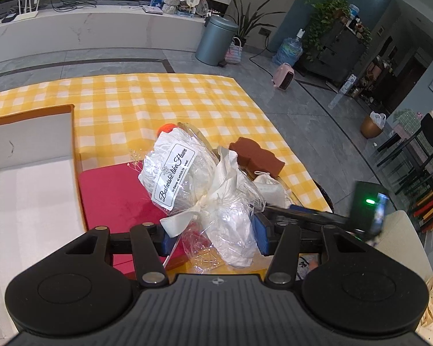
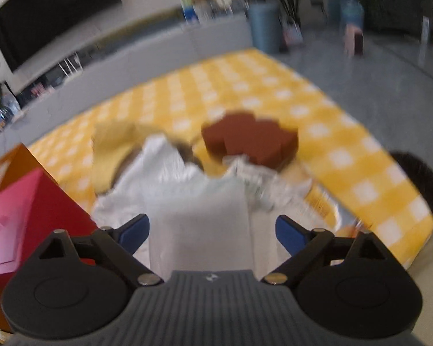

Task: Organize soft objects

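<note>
My left gripper (image 1: 213, 238) is shut on the stem of a cellophane-wrapped white bouquet (image 1: 184, 173) with a cream ribbon and a printed label, held above a red box (image 1: 115, 196). A brown sponge (image 1: 257, 158) lies beyond it on the yellow checked tablecloth (image 1: 158, 101), beside a small white cloth pouch (image 1: 270, 186). My right gripper (image 2: 212, 230) is open over a pile of white soft items (image 2: 193, 219). The right wrist view is blurred. The brown sponge (image 2: 251, 138) and a yellow soft item (image 2: 112, 141) lie past the pile.
An open orange box with a white interior (image 1: 23, 178) stands at the left; its orange side and the red box (image 2: 23, 219) show at the left of the right wrist view. The right gripper's body (image 1: 366, 207) shows at the right. The table edge (image 1: 288, 144) drops to grey floor.
</note>
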Available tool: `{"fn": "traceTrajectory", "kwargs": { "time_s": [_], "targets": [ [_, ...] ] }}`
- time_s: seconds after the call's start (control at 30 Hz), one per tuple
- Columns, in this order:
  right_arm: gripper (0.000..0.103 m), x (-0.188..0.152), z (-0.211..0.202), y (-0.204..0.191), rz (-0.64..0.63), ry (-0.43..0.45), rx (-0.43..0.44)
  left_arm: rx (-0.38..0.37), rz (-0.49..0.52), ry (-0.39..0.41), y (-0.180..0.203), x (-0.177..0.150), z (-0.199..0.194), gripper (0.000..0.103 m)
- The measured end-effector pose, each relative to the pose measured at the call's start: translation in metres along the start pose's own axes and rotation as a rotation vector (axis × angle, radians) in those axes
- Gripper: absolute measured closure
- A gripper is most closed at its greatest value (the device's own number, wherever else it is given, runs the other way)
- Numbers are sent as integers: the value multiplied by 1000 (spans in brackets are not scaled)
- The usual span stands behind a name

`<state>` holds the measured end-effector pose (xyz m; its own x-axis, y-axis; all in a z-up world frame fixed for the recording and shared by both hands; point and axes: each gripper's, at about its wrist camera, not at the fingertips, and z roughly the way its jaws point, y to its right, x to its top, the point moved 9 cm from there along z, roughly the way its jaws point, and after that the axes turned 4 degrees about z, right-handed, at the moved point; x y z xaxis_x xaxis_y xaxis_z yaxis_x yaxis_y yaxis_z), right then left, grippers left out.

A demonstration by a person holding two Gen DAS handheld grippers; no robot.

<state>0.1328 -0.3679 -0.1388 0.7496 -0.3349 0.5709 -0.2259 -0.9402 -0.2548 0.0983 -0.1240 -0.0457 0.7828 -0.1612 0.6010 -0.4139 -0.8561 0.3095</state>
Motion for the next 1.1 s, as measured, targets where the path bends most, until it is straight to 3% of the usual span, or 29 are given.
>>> {"fn": "traceTrajectory", "kwargs": {
  "time_s": [0.07,0.17,0.23,0.3,0.37,0.47,0.77,0.93,1.0,1.1],
  "targets": [
    [13,-2,6,-7,-27,-17,-1,-4,10,-4,4,-1,1,43],
    [21,-6,12,-13,-80,-32,-35,-5,21,-11,10,-2,4,43],
    [37,-10,19,-11,-89,-53,-71,-7,20,-15,13,-1,5,43],
    [71,-12,21,-11,-66,-70,-39,-9,26,-11,17,0,5,43],
    [85,-11,15,-11,-45,-58,9,-7,38,-3,22,2,4,43],
    [86,-5,-2,-12,-45,0,39,-5,49,9,26,5,-1,43],
    [86,15,-43,-3,131,84,223,7,24,78,18,8,-34,43],
    [85,28,-76,-22,130,169,336,140,45,189,-8,-5,-76,43],
    [79,27,-72,-23,129,162,294,188,19,216,-22,-11,-88,43],
    [79,19,-45,-14,156,105,202,203,-26,238,-38,-19,-96,43]
  ]
}}
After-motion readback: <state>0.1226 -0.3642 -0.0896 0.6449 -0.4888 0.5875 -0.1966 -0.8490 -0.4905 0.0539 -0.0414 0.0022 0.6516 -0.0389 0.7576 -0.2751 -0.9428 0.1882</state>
